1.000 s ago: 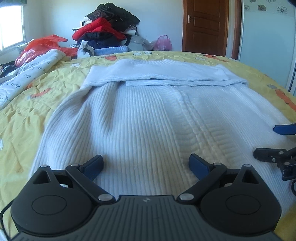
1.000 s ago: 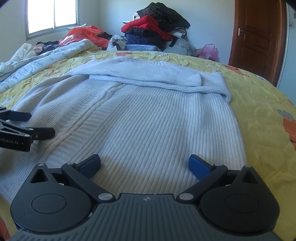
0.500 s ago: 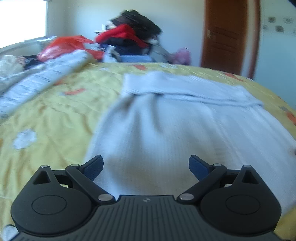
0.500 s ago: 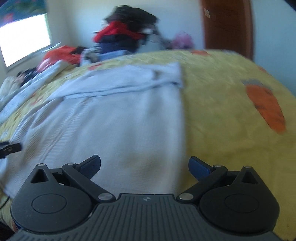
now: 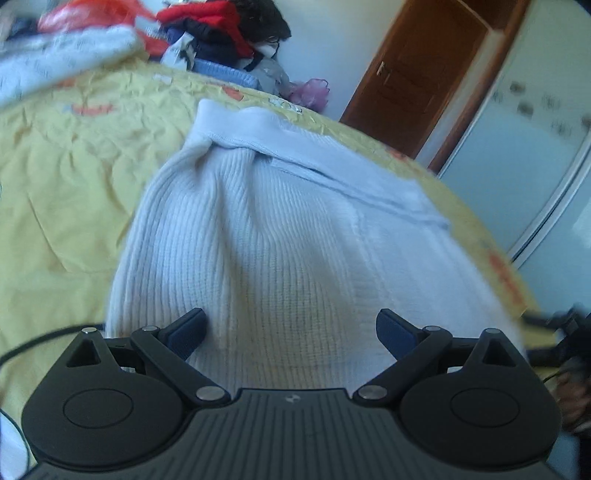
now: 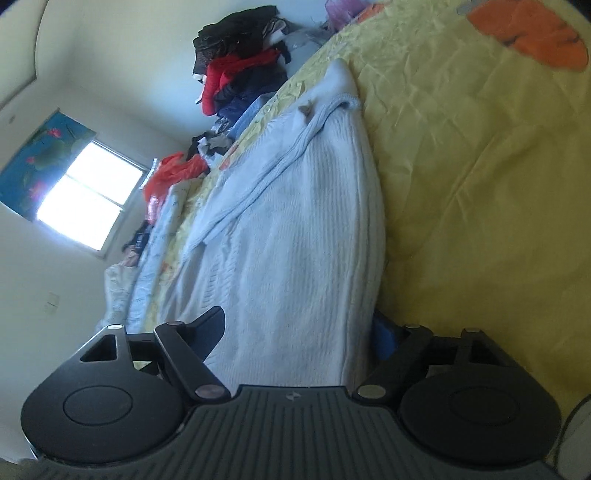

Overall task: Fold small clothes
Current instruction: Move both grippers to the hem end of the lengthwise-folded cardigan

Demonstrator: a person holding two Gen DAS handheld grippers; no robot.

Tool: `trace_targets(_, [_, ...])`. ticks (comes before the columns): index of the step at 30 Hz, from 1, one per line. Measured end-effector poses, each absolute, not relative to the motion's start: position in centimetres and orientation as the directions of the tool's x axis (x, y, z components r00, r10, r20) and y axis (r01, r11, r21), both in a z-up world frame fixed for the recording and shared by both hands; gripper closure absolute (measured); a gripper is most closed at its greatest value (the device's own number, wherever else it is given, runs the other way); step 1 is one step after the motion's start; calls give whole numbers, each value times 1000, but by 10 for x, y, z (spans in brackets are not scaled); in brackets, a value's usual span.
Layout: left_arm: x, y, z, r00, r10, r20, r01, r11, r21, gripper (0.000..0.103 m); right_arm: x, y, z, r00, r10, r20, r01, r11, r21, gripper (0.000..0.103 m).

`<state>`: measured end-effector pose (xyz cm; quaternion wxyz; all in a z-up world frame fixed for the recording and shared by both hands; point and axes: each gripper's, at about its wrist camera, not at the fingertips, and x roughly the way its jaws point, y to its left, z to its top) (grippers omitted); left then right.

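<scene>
A white ribbed sweater [image 5: 280,229] lies flat on the yellow bedspread [image 5: 66,177], its sleeves folded across the far end. My left gripper [image 5: 291,325] is open over the near left part of the hem, with knit below both fingers. My right gripper [image 6: 295,332] is rolled on its side at the sweater [image 6: 295,236]'s right edge. Its jaws are closing with that edge between them. One blue pad [image 6: 384,341] is tucked under the edge and the other finger [image 6: 210,326] stands above the knit. The pads do not press the cloth.
A heap of red, dark and blue clothes [image 5: 221,33] sits at the far end of the bed, with a rolled quilt [image 5: 62,55] at the far left. A brown door [image 5: 417,85] and a pale wardrobe [image 5: 535,147] stand beyond. A window [image 6: 85,199] shows in the right wrist view.
Both grippers have moved apart to the sweater's side edges. The right one has rolled onto its side and its jaws have narrowed around the right edge. The left view has tilted.
</scene>
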<state>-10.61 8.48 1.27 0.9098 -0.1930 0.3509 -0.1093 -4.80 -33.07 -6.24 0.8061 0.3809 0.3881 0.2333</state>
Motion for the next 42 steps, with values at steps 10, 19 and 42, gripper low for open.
trace_targets(10, [-102, 125, 13, 691, -435, -577, 32, 816, -578, 11, -50, -324, -60, 555, 693, -460, -128, 617, 776, 29])
trace_targets(19, [-92, 156, 7, 730, -420, -540, -28, 770, -637, 11, -50, -323, -60, 555, 694, -458, -140, 621, 771, 23])
trace_targets(42, [-108, 164, 3, 671, -460, -581, -15, 775, -632, 33, -49, -320, -59, 555, 696, -455, -157, 625, 764, 21])
